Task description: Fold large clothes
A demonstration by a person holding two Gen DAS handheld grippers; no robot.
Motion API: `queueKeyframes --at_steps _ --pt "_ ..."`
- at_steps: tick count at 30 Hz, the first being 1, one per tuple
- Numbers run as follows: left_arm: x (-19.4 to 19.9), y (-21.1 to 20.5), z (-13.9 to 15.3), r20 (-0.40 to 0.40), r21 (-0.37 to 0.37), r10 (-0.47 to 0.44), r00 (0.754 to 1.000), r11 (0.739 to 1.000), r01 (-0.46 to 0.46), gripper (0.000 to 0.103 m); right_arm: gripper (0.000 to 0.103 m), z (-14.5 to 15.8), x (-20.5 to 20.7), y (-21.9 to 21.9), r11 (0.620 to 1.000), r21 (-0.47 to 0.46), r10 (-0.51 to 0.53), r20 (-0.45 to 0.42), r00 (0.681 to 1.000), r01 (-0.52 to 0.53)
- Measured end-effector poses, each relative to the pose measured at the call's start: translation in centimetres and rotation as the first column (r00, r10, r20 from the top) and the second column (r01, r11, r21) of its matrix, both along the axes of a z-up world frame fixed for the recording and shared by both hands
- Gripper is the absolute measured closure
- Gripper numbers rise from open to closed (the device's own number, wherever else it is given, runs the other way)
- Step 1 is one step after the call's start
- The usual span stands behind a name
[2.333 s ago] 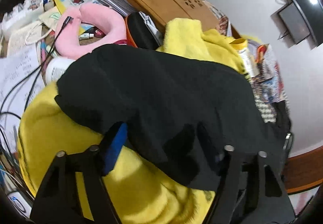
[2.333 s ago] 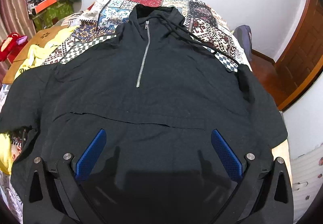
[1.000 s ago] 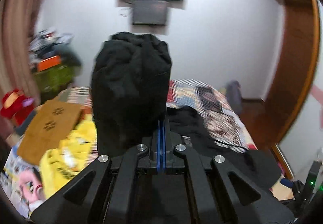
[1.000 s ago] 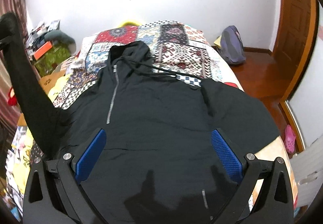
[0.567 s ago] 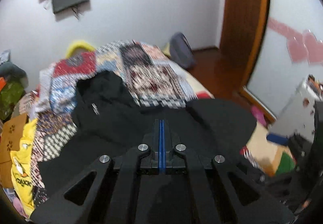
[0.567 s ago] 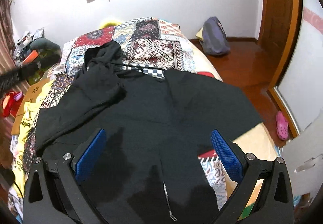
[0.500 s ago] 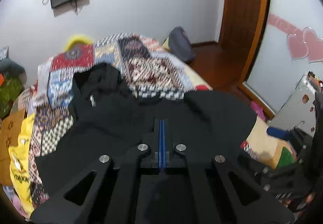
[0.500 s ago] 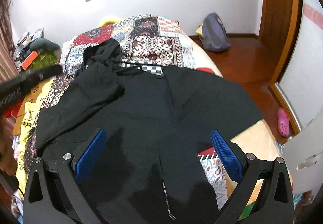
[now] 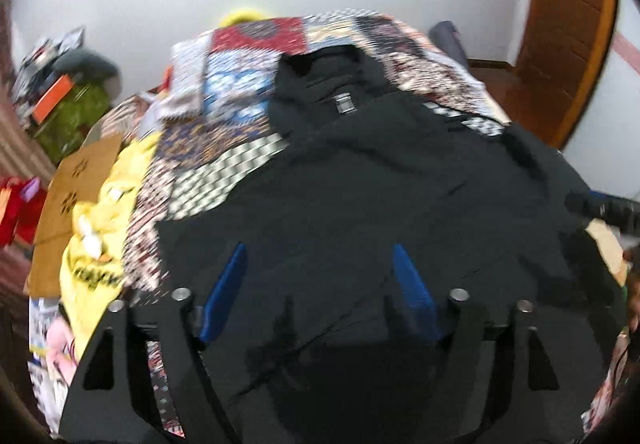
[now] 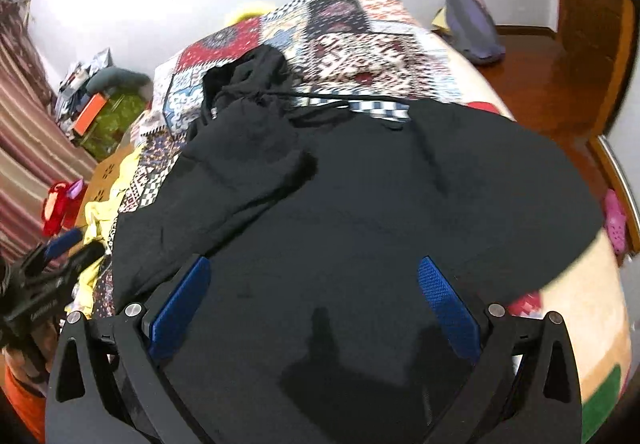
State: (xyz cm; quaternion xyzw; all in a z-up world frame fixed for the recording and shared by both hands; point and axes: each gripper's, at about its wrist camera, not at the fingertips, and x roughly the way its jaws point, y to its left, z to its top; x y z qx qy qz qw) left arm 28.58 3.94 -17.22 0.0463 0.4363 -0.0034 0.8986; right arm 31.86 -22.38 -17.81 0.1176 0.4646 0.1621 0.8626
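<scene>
We note two matching hand-held tools. The left gripper (image 9: pixel 320 268) has matte black angular finger arms with triangular cut-outs, four round silver pivot screws just behind the pads, and long blue pads (image 9: pixel 226 292) on the inner faces. The right gripper (image 10: pixel 316 296) is built alike: black linkage, silver screws, blue pads (image 10: pixel 446 304) with a fine dimpled texture. In the right wrist view, the left tool's black body carries faint pale lettering we cannot read.

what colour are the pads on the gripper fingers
Blue pads on black fingers; clearest in the right wrist view.
</scene>
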Motion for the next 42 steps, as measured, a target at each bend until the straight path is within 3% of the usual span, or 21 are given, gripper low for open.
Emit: queueKeyframes --at_steps 6,9,14,18,20,23,28,30,33,36,39,42 --pt "-1.9 5.7 -3.3 -0.053 0.032 0.083 0.995 0.996 -0.081 0.016 0.001 -2.0 4.3 3.3 0.999 -0.013 0.043 -0.041 0.998 -0.043" --pt "-3.2 6.9 -5.2 -0.087 0.040 0.092 0.992 0.995 -0.089 0.016 0.017 -3.7 6.8 4.2 0.999 -0.029 0.027 -0.093 0.995 -0.030" --pt "-5.6 7.3 -8.3 -0.139 0.020 0.064 0.988 0.998 -0.062 0.016 0.044 -6.1 9.9 4.9 1.000 0.019 -0.007 -0.192 0.981 0.011" --pt "-6.3 7.2 -10.6 -0.177 0.058 0.087 0.980 0.995 -0.078 0.016 0.048 -6.8 11.0 5.5 0.997 0.045 -0.050 -0.197 0.979 0.060" --pt "-6.3 7.6 -11.2 -0.178 0.059 0.110 0.978 0.993 -0.100 0.016 0.067 -6.4 10.8 6.1 0.997 0.052 -0.051 -0.182 0.982 0.061" --pt "-6.2 8.7 -11.4 -0.191 0.007 0.146 0.971 0.989 -0.148 0.016 0.079 -5.4 10.4 6.9 0.999 0.005 -0.051 -0.143 0.988 0.052" --pt "-6.1 9.5 -11.1 -0.179 0.039 0.193 0.965 0.981 -0.189 0.016 0.085 -1.3 9.2 6.3 0.999 0.021 -0.024 -0.034 0.999 0.025" --pt "-6.1 9.7 -10.9 -0.196 0.011 0.199 0.960 0.980 -0.200 0.016 0.085 2.2 7.8 5.5 0.999 0.043 0.000 0.056 0.998 -0.003" --pt "-6.2 9.4 -10.4 -0.191 -0.011 0.188 0.963 0.981 -0.194 0.016 0.086 6.4 5.8 4.8 1.000 0.005 0.029 0.166 0.986 -0.031" --pt "-6.2 8.6 -10.0 -0.171 0.027 0.198 0.965 0.980 -0.197 0.016 0.086 8.7 3.6 4.7 0.998 -0.042 0.061 0.243 0.968 -0.052" --pt "-6.1 8.2 -10.1 -0.165 0.054 0.215 0.963 0.977 -0.208 0.016 0.086 8.7 1.6 4.5 0.993 -0.108 0.079 0.277 0.958 -0.050" --pt "-6.2 8.2 -10.4 -0.177 0.057 0.226 0.958 0.974 -0.219 0.016 0.086 6.4 1.3 3.4 0.988 -0.146 0.079 0.252 0.965 -0.043"
